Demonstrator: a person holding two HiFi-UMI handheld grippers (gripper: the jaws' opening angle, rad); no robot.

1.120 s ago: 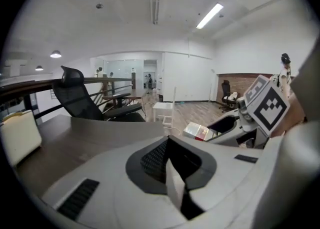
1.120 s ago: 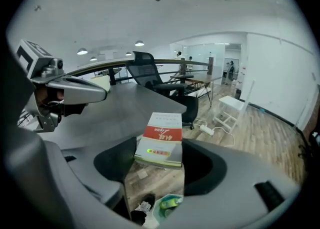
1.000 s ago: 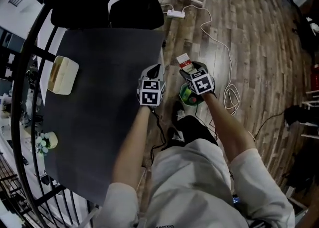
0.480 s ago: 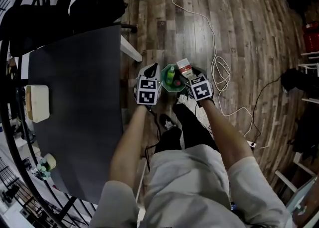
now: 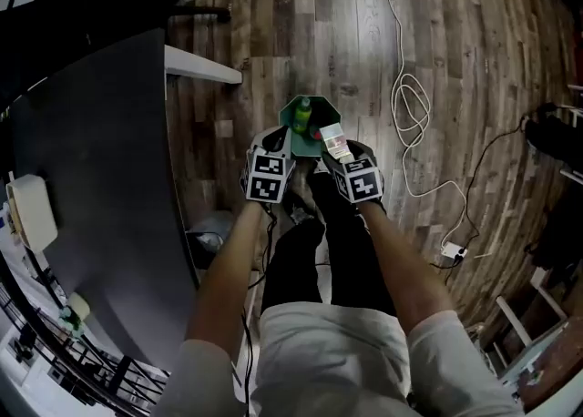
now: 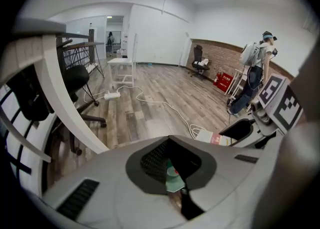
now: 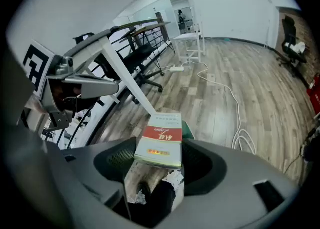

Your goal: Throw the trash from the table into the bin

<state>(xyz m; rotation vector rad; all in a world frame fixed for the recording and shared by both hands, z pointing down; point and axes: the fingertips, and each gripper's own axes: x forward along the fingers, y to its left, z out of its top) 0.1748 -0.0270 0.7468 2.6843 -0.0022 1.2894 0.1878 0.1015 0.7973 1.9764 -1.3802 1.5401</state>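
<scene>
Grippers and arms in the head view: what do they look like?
The left gripper and right gripper each have dark tapering jaws and a white cube printed with black square markers; up close, their shells are smooth grey with black textured recesses. The person wears a pale short-sleeved shirt and dark trousers.

Head view: left gripper [image 5: 277, 137], right gripper [image 5: 335, 150] and box [image 5: 334, 139] are covering the bin's [image 5: 290, 122] near half; its contents are reading too small to name. Table [image 5: 100, 178] is running off the left edge. Left gripper view: bin [image 6: 175, 180] is showing only as a green sliver. Right gripper view: box [image 7: 159, 145] is hiding most of it.
</scene>
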